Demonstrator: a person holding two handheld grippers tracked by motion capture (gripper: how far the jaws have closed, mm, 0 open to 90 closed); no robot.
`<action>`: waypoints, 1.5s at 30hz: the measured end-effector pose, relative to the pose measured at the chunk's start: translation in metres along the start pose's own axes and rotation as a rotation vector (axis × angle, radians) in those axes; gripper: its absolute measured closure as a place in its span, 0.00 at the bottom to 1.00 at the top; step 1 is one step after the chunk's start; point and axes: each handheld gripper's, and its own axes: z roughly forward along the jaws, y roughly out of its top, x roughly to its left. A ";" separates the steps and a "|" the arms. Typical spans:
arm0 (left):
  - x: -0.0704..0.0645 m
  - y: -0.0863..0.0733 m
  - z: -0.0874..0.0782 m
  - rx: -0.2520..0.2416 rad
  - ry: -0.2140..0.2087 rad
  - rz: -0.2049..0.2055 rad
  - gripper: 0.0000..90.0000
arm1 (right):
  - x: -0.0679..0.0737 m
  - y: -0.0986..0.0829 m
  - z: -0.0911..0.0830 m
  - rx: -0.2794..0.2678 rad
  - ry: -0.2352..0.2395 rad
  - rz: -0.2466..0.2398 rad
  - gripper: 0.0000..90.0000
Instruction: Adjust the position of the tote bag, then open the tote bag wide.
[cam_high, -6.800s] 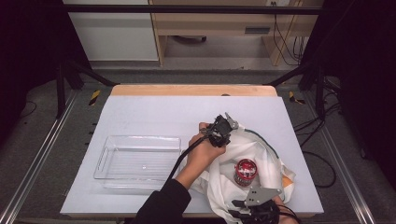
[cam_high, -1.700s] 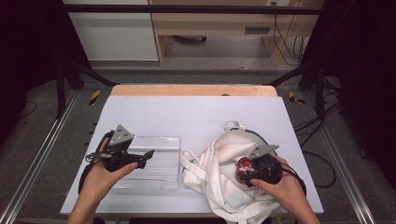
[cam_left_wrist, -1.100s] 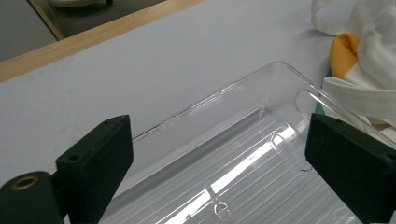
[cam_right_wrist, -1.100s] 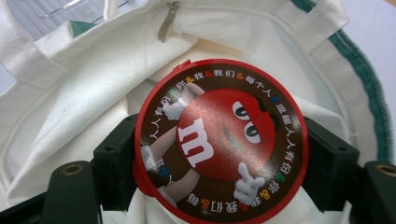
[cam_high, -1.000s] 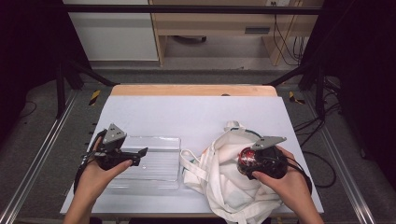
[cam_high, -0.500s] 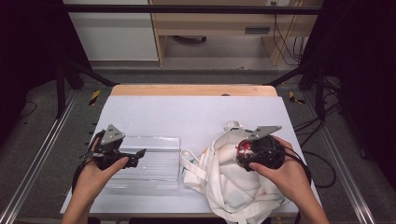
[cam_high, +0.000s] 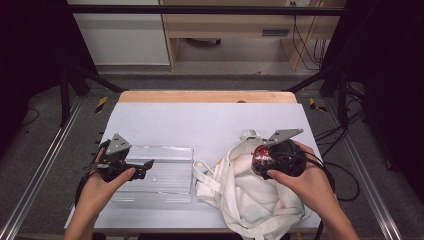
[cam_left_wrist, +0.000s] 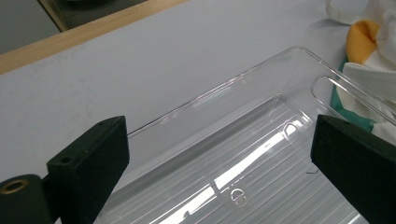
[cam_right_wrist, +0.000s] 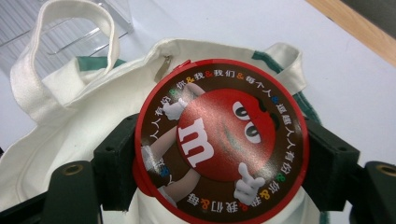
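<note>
The right gripper (cam_high: 261, 159) pinches a round red tin (cam_right_wrist: 220, 140) between its jaws, one jaw pressed on each side of the rim, the lid with the red cartoon figure facing the gripper's camera. The tin hangs just over the white bag (cam_high: 250, 197), whose open mouth and handle (cam_right_wrist: 65, 42) lie beyond the jaws, so the tin is clear of the bag's cloth or barely above it; contact cannot be told. The left gripper (cam_high: 142, 169) has its jaws spread wide with nothing between them, poised over the near end of the clear tray (cam_left_wrist: 243, 154). The tray lies ahead of and beneath these jaws, just beside the bag on the table (cam_high: 200, 122).
</note>
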 end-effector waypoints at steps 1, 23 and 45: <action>0.001 0.000 0.000 -0.001 0.000 -0.002 0.05 | -0.001 0.001 -0.001 -0.002 0.002 0.000 0.29; 0.010 -0.004 -0.006 -0.005 0.016 -0.021 0.05 | 0.016 0.062 0.005 -0.038 0.051 -0.078 0.29; 0.031 -0.012 -0.019 -0.037 0.043 -0.077 0.05 | 0.036 0.108 0.037 -0.111 0.116 -0.082 0.29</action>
